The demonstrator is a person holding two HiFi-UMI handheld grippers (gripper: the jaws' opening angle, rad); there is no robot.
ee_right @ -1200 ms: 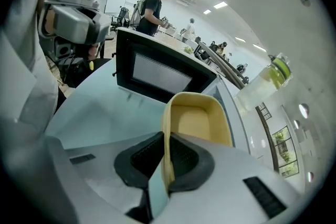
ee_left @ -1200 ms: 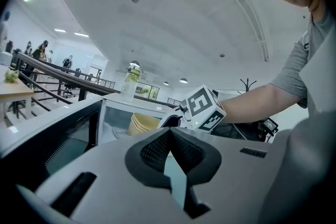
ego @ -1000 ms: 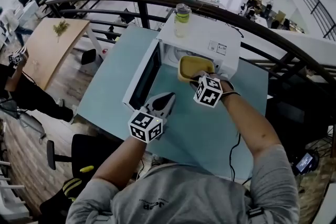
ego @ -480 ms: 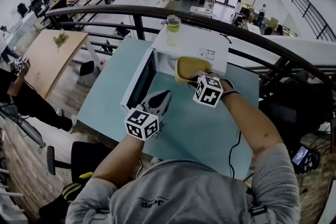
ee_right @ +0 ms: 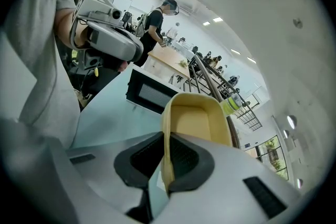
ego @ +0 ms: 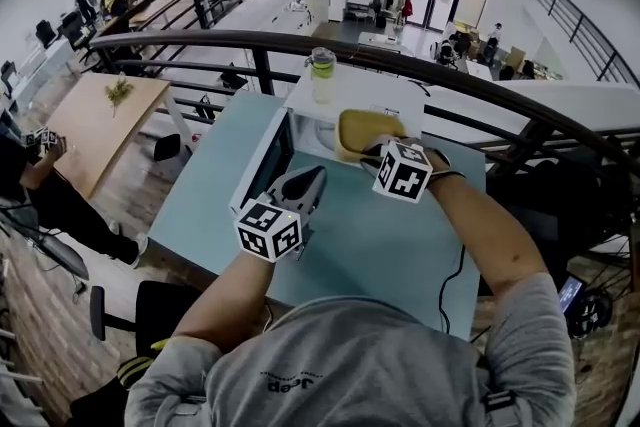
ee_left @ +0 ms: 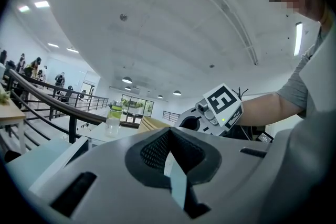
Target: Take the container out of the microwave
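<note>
- R gripper (ee_right: 167, 157) clamped on rim of shallow yellow plastic container (ego: 366, 128), held above teal table (ego: 370, 245), just before white microwave (ego: 365, 95).
- L gripper (ee_left: 169, 150) closed, empty, beside open door (ego: 262, 160).
- Clear bottle (ego: 321, 75) atop microwave.

The container (ego: 366, 129) is coloured a pale mustard yellow. The microwave (ego: 385, 95) is white, and its door (ego: 262, 160) is framed in white around a dark window. The surface (ego: 390, 235) is tinted a muted teal. Black-and-white square patterns are carried on the cubes of the left gripper (ee_left: 168, 139) and right gripper (ee_right: 167, 157). Their bodies are light grey, and the fingers (ee_right: 186, 160) are dark grey and finely ribbed. The bottle (ego: 321, 75) is capped in green.
</note>
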